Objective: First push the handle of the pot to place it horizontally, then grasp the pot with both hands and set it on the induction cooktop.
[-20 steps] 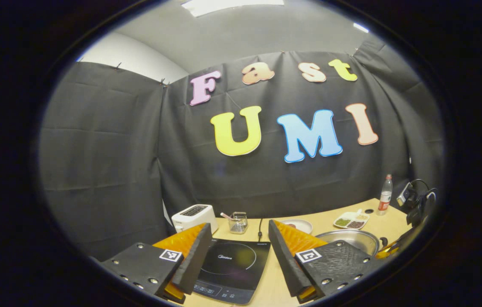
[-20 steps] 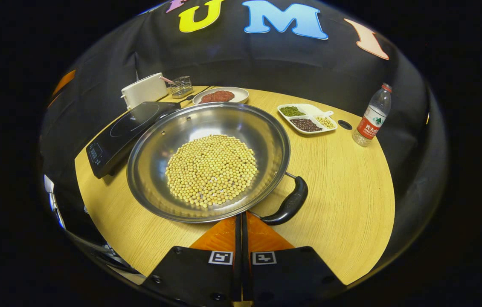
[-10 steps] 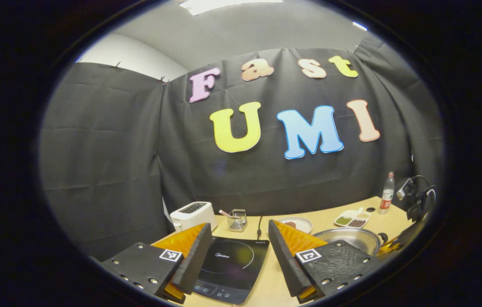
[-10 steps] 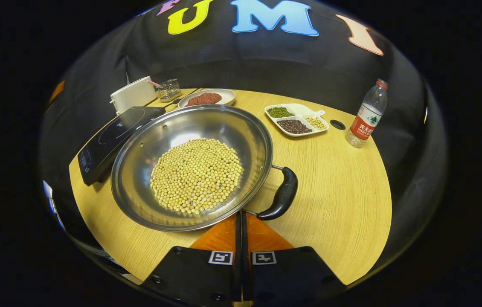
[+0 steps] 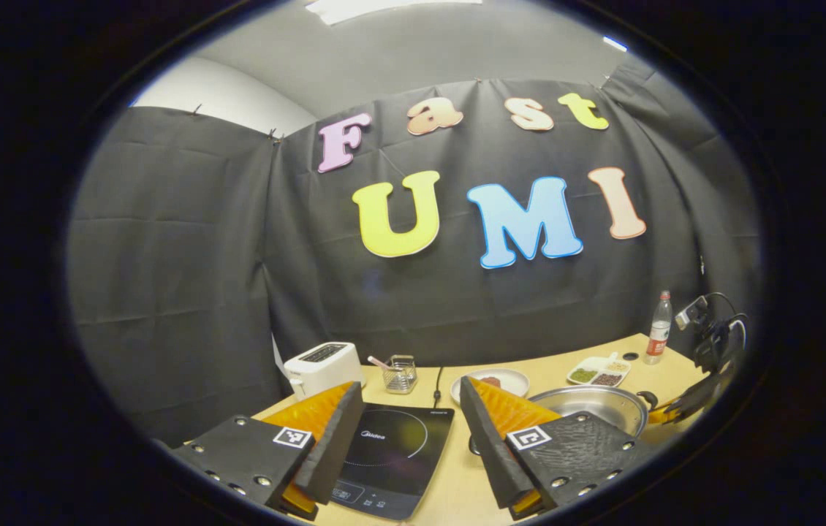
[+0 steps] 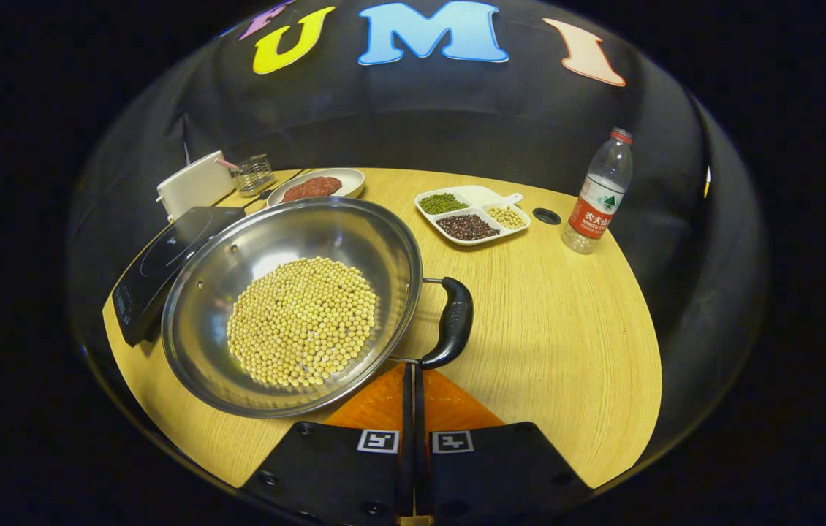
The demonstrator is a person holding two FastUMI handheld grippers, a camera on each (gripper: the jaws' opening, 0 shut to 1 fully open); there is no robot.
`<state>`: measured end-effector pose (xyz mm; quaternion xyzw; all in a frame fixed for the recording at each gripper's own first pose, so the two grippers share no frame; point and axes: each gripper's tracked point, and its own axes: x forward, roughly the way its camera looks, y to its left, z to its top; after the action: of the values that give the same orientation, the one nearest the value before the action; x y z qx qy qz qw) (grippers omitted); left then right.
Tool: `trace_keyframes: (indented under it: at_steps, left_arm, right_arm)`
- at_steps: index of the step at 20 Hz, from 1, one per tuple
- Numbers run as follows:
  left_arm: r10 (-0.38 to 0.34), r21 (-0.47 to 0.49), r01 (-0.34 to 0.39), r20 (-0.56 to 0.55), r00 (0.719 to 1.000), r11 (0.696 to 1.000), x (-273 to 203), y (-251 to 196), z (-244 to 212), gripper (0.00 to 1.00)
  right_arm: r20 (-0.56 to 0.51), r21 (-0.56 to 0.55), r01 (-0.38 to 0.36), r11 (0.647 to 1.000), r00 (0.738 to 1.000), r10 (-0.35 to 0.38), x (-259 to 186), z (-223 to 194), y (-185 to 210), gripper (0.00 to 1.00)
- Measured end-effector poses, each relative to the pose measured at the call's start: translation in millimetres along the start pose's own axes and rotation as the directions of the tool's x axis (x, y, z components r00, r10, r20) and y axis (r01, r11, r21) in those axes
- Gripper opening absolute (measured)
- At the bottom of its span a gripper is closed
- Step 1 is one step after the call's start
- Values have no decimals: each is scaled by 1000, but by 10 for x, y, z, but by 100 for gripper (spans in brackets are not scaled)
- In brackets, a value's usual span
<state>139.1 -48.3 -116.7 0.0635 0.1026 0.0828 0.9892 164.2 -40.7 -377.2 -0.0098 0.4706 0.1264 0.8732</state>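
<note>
Black cloth walls ring the pale wood tabletop point(image 6: 566, 307). Right tongs point(image 6: 413, 376) clenched at the pot point(image 6: 289, 299) handle's point(image 6: 453, 321) six-o'clock end; left tongs point(image 5: 409, 420) released above the induction cooktop point(image 5: 391, 456).

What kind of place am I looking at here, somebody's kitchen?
Probably a mock kitchen staged in a booth, not a home. A wooden table carries an induction cooktop, a toaster and a steel pot of soybeans, with black cloth hung as the wall behind.

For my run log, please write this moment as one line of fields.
stage: pushing handle | right gripper: shut, tips at pot handle | left gripper: open, above induction cooktop | pot: on table, holds soybeans
</note>
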Motion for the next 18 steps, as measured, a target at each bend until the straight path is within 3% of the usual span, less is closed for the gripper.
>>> trace_keyframes:
  at_steps: [3, 7, 8, 9, 10, 12, 18]
  left_arm:
    - [-17, -4, 17, -7, 1000, 1000, 12, -27, -42, 81]
    - [-48, -24, 48, -17, 999, 999, 76, -88, -122, 80]
    - [-57, -31, 56, -20, 998, 998, 92, -94, -147, 81]
    - [-68, -38, 67, -23, 997, 997, 127, -115, -169, 81]
    - [-79, -42, 78, -29, 996, 996, 162, -143, -193, 81]
    - [-96, -45, 95, -29, 995, 994, 236, -171, -226, 79]
    - [-153, -97, 144, -92, 984, 985, 537, -356, -510, 82]
  right_arm:
    - [79, 27, 37, 999, 996, -39, -111, 148, -69, 3]
    - [237, 72, 60, 996, 969, -75, -389, 496, -115, 5]
    - [264, 89, 60, 994, 961, -82, -483, 553, -107, 13]
    - [287, 99, 58, 993, 954, -84, -539, 627, -105, 45]
    - [302, 104, 62, 993, 949, -90, -575, 666, -101, 59]
    - [324, 106, 69, 992, 941, -100, -608, 700, -81, 99]
    - [330, 103, 84, 991, 937, -113, -573, 722, -98, 98]
